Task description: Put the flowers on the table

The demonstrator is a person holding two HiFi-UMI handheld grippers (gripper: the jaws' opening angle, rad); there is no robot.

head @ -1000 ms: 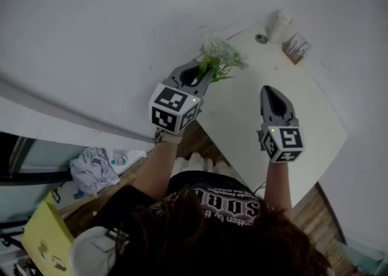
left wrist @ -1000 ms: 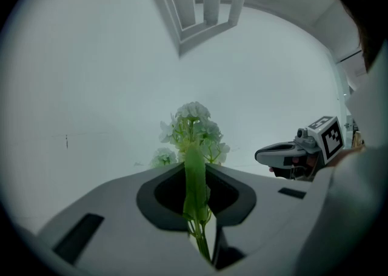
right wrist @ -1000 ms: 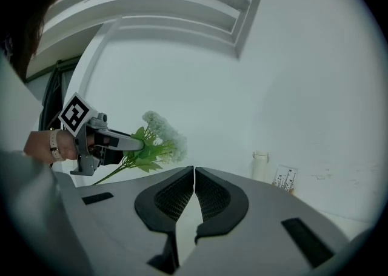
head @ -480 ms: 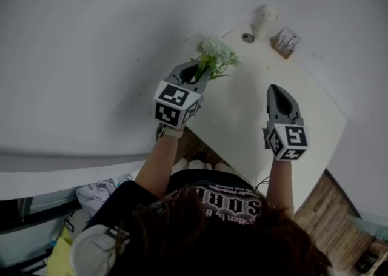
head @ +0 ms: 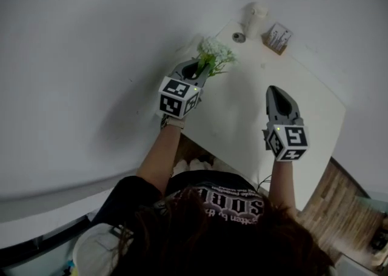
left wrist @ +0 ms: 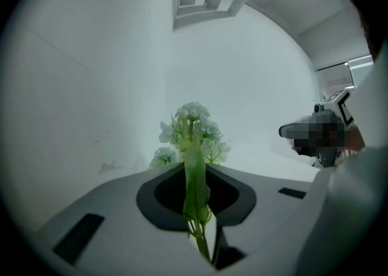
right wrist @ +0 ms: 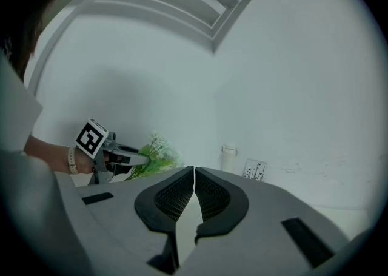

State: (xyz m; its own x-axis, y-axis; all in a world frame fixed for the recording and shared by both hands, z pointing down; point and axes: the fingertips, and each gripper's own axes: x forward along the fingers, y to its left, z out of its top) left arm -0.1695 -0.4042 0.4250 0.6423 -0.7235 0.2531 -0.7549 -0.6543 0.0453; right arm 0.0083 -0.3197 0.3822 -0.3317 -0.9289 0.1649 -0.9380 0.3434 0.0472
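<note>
Task item: a sprig of flowers point(head: 215, 55), white heads on green stems, not yet on the table point(head: 291, 96). It hangs over the table's far left corner, close to the wall.

Left gripper: the left gripper point(head: 202, 70) is clamped narrow on the green stem, low on the bunch. The blossoms project beyond the jaws and stay uncrushed, which appears to be the reason for gripping there.

Attitude of left gripper: roughly level, tipped a little downward, so the heads lead toward the tabletop.

Contact with table: the right gripper view shows the leaves low over the surface; whether they touch it cannot be told.

Right gripper: the right gripper point(head: 276, 94) has its jaws pressed together with nothing between them. It sits over the near right part of the table, well apart from the flowers, seemingly kept clear of the work.

Other items: a white bottle point(head: 253, 15), a small round object point(head: 239, 37) and a card point(head: 277, 38) stand at the table's far edge, right of the flowers.

Stage, as judged: carry nearly complete; set-down and release outstanding.

Risk, as judged: the sprig is close to the table's left edge, so a release there could let it tip off.
</note>
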